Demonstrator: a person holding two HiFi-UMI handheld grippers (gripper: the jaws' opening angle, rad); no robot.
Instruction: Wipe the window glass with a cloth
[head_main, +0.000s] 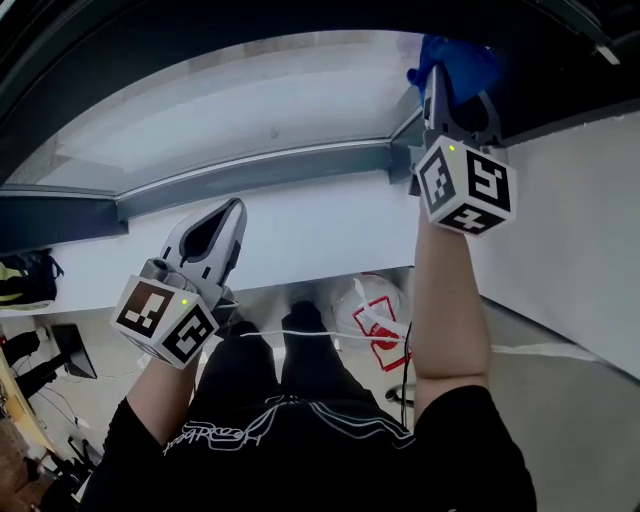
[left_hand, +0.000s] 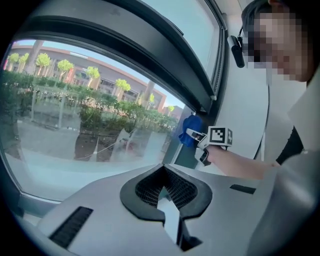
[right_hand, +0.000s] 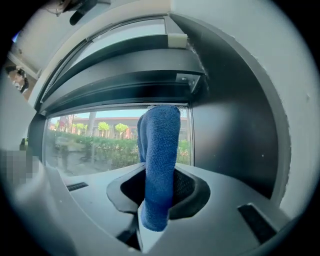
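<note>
Window glass (head_main: 250, 100): blue cloth (right_hand: 160, 155) is pinched in right gripper (head_main: 445, 85) jaws at its right edge. Left gripper (head_main: 236, 210) jaws are pressed together. Flat, overlapping strokes are advised.

Nubbly terry blue cloth (right_hand: 160, 160); smooth glossy window glass (head_main: 250, 100); matt dark metal window frame (head_main: 250, 172)

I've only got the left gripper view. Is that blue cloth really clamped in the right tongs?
Observer: Yes, the right gripper view shows the right gripper shut on the blue cloth, which stands up between its tongs.
Operator: Where on the window?
Observer: By the right edge of the glass, beside the dark frame.
Operator: And my left gripper?
Observer: The head view shows the left gripper low, before the white wall under the sill.
</note>
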